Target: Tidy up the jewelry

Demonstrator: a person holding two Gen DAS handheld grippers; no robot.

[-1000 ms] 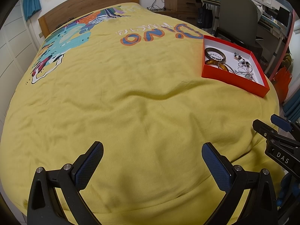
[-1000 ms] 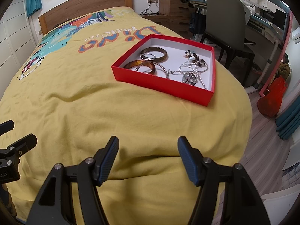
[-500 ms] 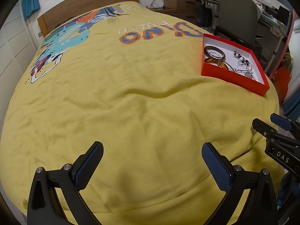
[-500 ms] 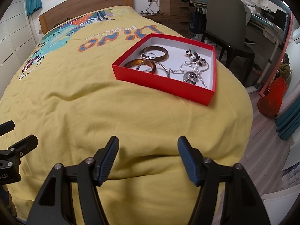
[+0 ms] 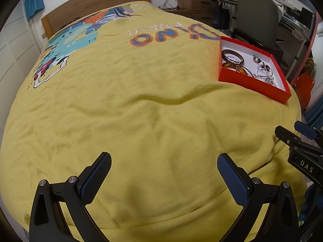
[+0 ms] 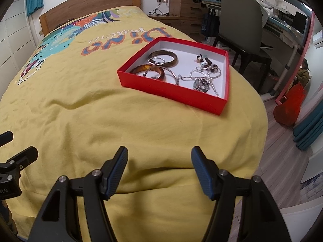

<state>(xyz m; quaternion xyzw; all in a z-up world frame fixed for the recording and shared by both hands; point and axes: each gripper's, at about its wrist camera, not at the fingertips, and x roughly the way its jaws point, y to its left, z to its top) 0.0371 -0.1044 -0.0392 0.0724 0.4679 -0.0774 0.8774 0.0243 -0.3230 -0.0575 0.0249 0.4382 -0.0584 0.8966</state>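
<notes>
1. The shallow red cardboard box [image 6: 203,102] of bangles and chains is sitting upper centre on the yellow printed bedspread [image 6: 101,111], unchanged from before.
2. The left gripper [image 5: 164,168] and right gripper [image 6: 159,161] are staying spread wide, both empty.

Right gripper [image 6: 159,161] at 6 o'clock, jaws apart, nothing between, above yellow bedspread [image 6: 101,117]. Red box [image 6: 171,90] at 12 to 1 o'clock on the bedspread, white inside. In it: dark bangle [image 6: 172,57], amber bangle [image 6: 159,71], silver hoop [image 6: 173,74], tangled silver chains [image 6: 203,80], beaded piece [image 6: 206,62]. Left gripper part [image 6: 12,161] at 9 o'clock. Grey chair [image 6: 240,24] at 2 o'clock, wooden headboard [image 6: 88,4] at 11.
</notes>
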